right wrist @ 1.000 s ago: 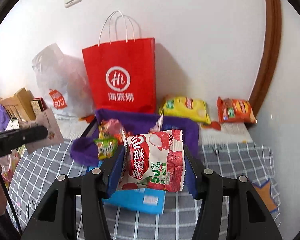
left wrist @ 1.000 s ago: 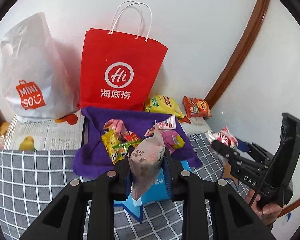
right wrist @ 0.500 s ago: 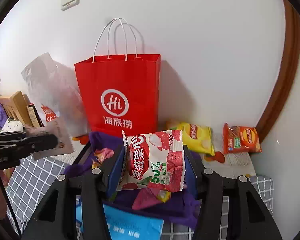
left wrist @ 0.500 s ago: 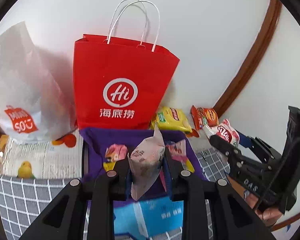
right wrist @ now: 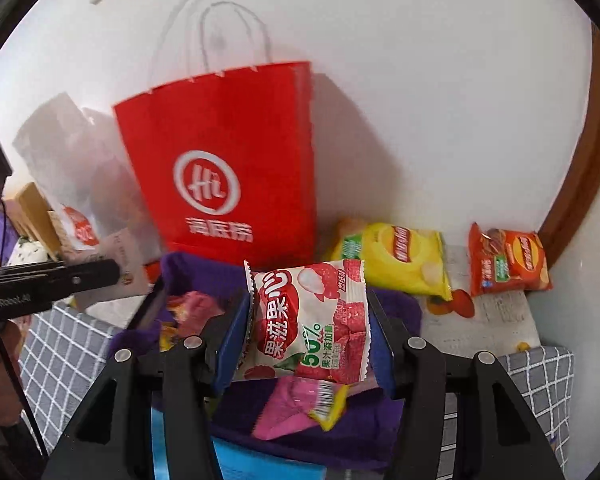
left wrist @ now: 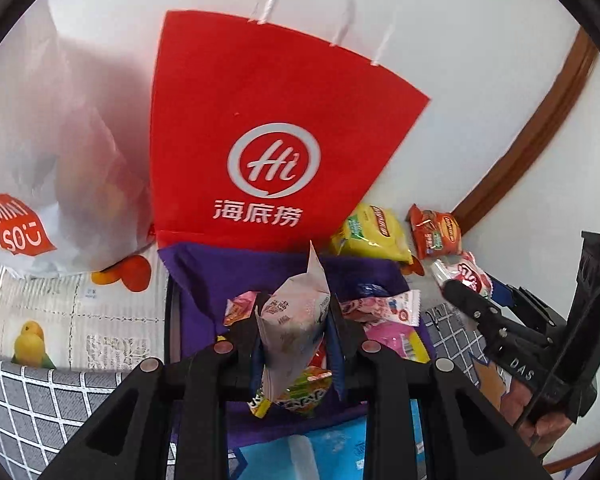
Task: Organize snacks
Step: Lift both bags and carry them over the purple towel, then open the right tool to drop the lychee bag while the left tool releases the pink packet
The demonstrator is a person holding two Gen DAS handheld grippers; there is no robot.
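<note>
My left gripper point(left wrist: 294, 344) is shut on a pale pink snack packet point(left wrist: 292, 328) that stands upright between its pads. My right gripper point(right wrist: 306, 328) is shut on a red-and-white lychee gummy packet point(right wrist: 310, 320), held flat and facing the camera. Both hang over a purple cloth bin point(left wrist: 204, 276) point(right wrist: 196, 270) with several loose snack packets inside. Behind the bin stands a red paper bag point(left wrist: 260, 140) point(right wrist: 232, 168) with white handles. The right gripper with its packet point(left wrist: 466, 276) shows at the right of the left wrist view. The left gripper's finger point(right wrist: 60, 276) shows at the left of the right wrist view.
A yellow chip bag point(right wrist: 400, 260) point(left wrist: 370, 234) and an orange chip bag point(right wrist: 508, 260) point(left wrist: 436, 232) lie by the wall, right of the red bag. A white plastic shopping bag point(left wrist: 48, 160) stands on the left. A blue box point(left wrist: 324, 452) lies in front of the bin on the grey checked cloth point(left wrist: 40, 400).
Both grippers have moved forward toward the red bag with their packets still held. The bin and bag now look larger and closer, and the blue box has slid toward the bottom edge.
</note>
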